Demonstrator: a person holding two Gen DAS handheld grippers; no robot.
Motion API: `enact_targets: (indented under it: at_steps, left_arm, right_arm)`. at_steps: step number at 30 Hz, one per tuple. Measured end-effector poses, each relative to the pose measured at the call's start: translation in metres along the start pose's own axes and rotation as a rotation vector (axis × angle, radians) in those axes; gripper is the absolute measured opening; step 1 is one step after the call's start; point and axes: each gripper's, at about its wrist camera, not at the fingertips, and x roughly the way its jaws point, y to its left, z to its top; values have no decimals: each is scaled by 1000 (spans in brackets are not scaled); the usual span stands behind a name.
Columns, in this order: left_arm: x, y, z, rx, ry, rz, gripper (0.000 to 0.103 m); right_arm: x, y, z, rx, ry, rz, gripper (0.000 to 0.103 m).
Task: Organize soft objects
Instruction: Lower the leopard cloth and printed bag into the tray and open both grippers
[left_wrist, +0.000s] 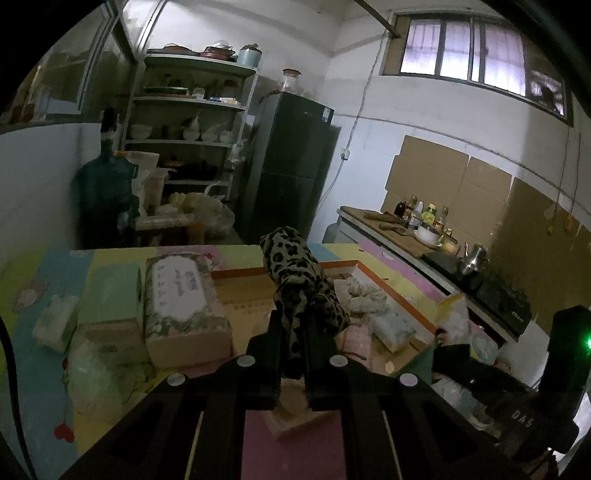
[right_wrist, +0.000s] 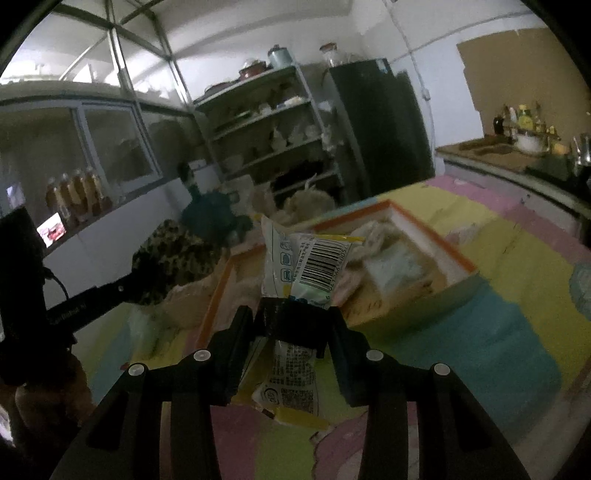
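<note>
Left gripper (left_wrist: 293, 325) clamps a crumpled leopard-print cloth (left_wrist: 295, 269) bunched above its fingertips. Right gripper (right_wrist: 293, 310) pinches a white barcoded tissue pack (right_wrist: 299, 266) standing upright.

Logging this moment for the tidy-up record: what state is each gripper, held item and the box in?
left gripper: shut on leopard-print cloth
leopard-print cloth: bunched, lifted off the mat
right gripper: shut on tissue pack
tissue pack: sealed, held upright
orange-rimmed box: open, soft items inside
floral tissue box: closed, on the mat
</note>
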Motion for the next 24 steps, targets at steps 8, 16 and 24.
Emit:
enact_targets:
  at_steps: [8, 16, 24]
  left_arm:
    - [23, -20, 14, 37, 13, 23, 9]
    - [48, -30, 23, 43, 35, 56, 9]
    - [74, -34, 30, 34, 61, 87, 9]
  right_arm:
    - [-4, -15, 16, -8, -45, -10, 42]
    - [-2, -30, 27, 0, -72, 9, 42]
    - [5, -45, 38, 16, -91, 25, 42]
